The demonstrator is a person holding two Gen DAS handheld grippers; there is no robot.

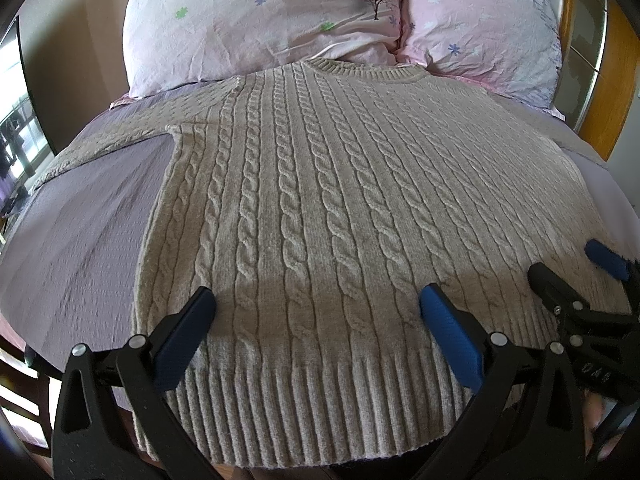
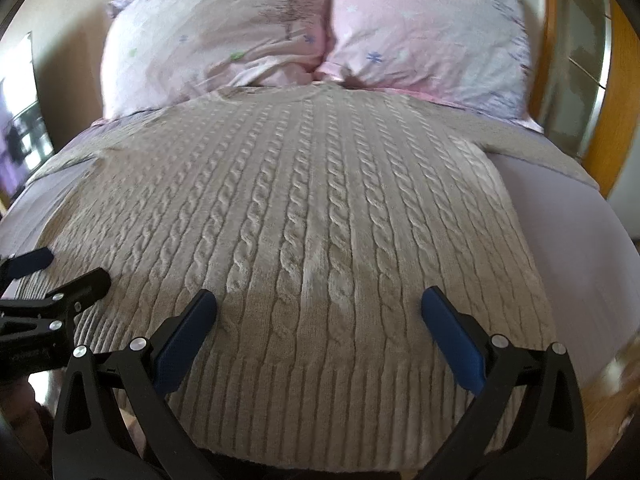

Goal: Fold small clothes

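lying flat on the bed [image 1: 80,216] — beige sweater [image 1: 320,200]; left tool [image 1: 316,312], right tool [image 2: 318,312] — both spread apart above its hem

black grippers [image 1: 316,304], blue finger pads [image 1: 448,332]

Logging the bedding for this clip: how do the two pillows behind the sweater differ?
The left pillow is mostly pale white-pink, with a dark tree print and green and purple flowers; the right pillow is pinker, with white and blue flowers. The sweater collar lies against the left pillow, near where it meets the right pillow. Both are crumpled, side by side at the head of the bed.
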